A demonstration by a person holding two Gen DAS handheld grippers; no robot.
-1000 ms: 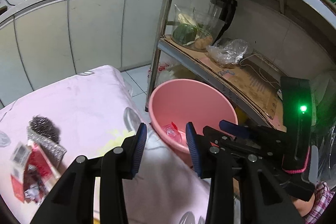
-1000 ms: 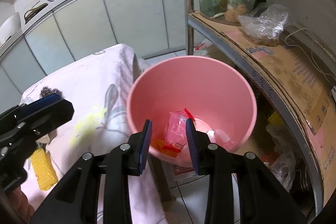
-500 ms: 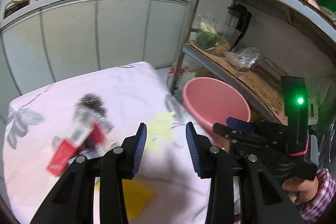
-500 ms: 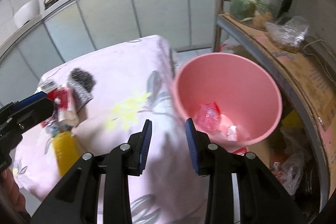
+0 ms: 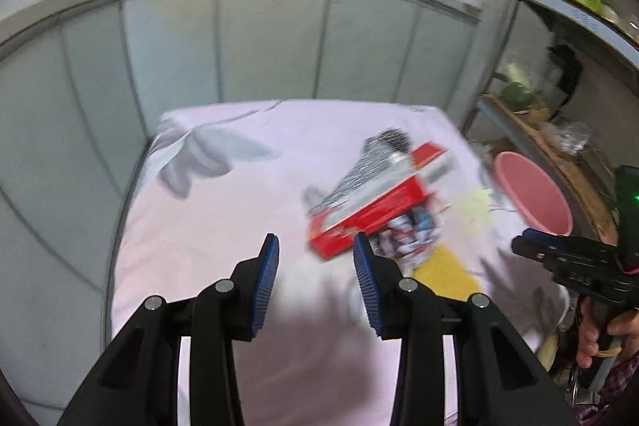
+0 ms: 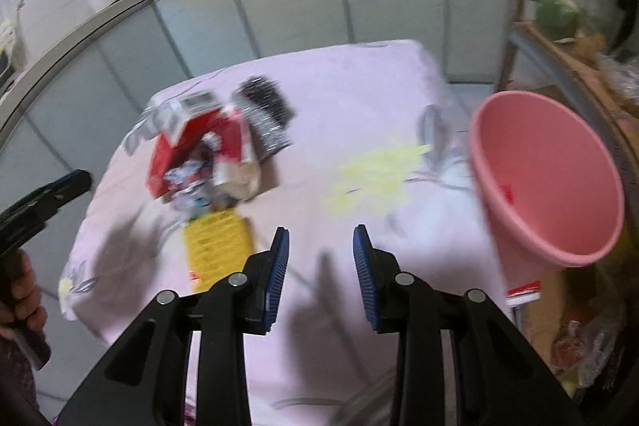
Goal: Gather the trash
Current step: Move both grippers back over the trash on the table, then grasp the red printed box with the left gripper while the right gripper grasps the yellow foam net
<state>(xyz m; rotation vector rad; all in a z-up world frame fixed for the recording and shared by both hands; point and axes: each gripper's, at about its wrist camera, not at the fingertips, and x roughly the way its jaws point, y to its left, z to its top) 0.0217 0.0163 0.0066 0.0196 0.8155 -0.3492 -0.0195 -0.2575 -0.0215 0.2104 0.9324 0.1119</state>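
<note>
Left wrist view, red carton [image 5: 371,206] just beyond empty left gripper [image 5: 315,286]

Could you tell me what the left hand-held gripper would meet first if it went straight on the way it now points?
Probably the bare pink tablecloth: nothing lies between the left hand-held gripper's open fingers. The red box sits just right of that line, though depth is unclear.
</note>
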